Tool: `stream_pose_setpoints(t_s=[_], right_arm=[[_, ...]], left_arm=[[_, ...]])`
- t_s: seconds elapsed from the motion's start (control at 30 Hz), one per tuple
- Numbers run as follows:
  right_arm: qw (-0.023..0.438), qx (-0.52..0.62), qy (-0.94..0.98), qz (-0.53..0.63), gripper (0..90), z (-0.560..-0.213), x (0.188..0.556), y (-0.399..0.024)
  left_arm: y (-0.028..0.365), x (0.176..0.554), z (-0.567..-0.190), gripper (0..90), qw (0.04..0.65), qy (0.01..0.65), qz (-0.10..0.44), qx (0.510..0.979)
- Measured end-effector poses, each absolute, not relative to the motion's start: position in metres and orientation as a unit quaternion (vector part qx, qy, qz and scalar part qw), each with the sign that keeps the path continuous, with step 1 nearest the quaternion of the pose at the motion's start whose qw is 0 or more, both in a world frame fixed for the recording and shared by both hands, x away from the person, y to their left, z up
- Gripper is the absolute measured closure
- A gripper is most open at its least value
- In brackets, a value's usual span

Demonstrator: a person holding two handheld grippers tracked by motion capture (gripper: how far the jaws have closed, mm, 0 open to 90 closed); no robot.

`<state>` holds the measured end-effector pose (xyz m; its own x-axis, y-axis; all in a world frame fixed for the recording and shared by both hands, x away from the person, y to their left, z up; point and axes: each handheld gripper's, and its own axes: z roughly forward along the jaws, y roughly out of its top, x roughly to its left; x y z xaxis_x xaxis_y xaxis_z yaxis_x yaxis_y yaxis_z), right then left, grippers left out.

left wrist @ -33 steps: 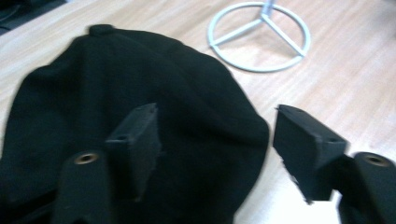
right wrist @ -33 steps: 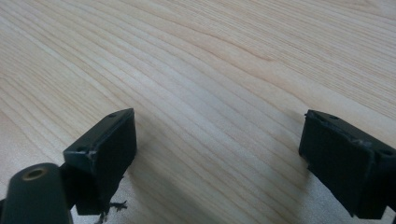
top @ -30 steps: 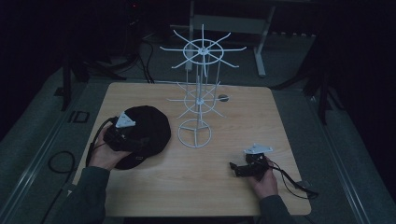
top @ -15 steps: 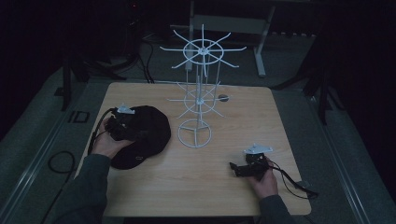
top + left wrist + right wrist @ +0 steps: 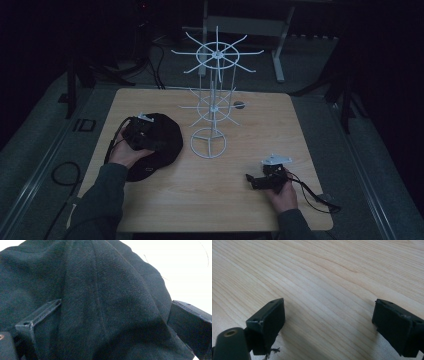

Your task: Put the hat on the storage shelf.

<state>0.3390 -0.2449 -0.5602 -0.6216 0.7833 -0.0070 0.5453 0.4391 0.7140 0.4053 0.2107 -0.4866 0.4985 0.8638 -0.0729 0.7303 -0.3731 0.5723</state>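
A black cap [image 5: 167, 137] lies on the left half of the wooden table [image 5: 260, 125]. My left gripper [image 5: 137, 131] rests on the cap's left side, held by a hand. In the left gripper view its jaws stand wide apart, open, with the cap's dark fabric [image 5: 100, 297] bulging between them; the left gripper [image 5: 112, 315] presses into the crown. A white wire display rack [image 5: 214, 107] with radiating hooks stands at the table's middle. My right gripper [image 5: 252, 181] lies low near the front right, open over bare wood [image 5: 324, 277], nothing between its jaws [image 5: 328, 320].
A small grey round object [image 5: 239, 105] sits on the table behind the rack. The rack's round base [image 5: 208, 142] is just right of the cap. Cables trail off both grippers. Dark floor with stands and cords surrounds the table.
My left gripper has moved forward and slightly right, from the cap's near-left edge onto its crown. The right gripper has stayed still.
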Motion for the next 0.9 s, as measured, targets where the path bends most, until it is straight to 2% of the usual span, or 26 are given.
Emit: stream_pose_setpoints(t_s=[0.07, 0.1, 0.23, 0.33, 0.57, 0.7, 0.73, 0.77, 0.8, 0.9], right_arm=[[0.172, 0.4, 0.831, 0.347, 10.9, -0.56, 0.339, -0.245], [0.171, 0.4, 0.831, 0.347, 10.9, -0.56, 0.339, -0.245], [0.171, 0.4, 0.831, 0.347, 10.9, -0.56, 0.339, -0.245], [0.171, 0.4, 0.831, 0.347, 10.9, -0.56, 0.339, -0.245], [0.171, 0.4, 0.831, 0.347, 10.9, -0.56, 0.339, -0.245], [0.171, 0.4, 0.831, 0.347, 10.9, -0.56, 0.339, -0.245], [0.171, 0.4, 0.831, 0.347, 10.9, -0.56, 0.339, -0.245], [0.171, 0.4, 0.831, 0.347, 10.9, -0.56, 0.339, -0.245], [0.171, 0.4, 0.831, 0.347, 10.9, -0.56, 0.339, -0.245], [0.171, 0.4, 0.831, 0.347, 10.9, -0.56, 0.339, -0.245]], left_arm=[[0.208, 0.406, -0.489, 2.7, 0.265, 0.495, 0.128, 0.818], [0.207, 0.406, -0.489, 5.7, 0.256, 0.497, 0.137, 0.818], [0.206, 0.404, -0.493, 29.0, 0.234, 0.505, 0.155, 0.816], [0.208, 0.404, -0.498, 42.2, 0.212, 0.507, 0.144, 0.823], [0.216, 0.405, -0.506, 56.4, 0.196, 0.52, 0.123, 0.822], [0.215, 0.406, -0.507, 69.8, 0.182, 0.52, 0.12, 0.826], [0.215, 0.406, -0.507, 69.8, 0.181, 0.52, 0.118, 0.827], [0.216, 0.406, -0.505, 78.3, 0.186, 0.52, 0.116, 0.826], [0.217, 0.406, -0.503, 81.0, 0.19, 0.52, 0.115, 0.825], [0.218, 0.404, -0.497, 84.3, 0.2, 0.518, 0.121, 0.823]])
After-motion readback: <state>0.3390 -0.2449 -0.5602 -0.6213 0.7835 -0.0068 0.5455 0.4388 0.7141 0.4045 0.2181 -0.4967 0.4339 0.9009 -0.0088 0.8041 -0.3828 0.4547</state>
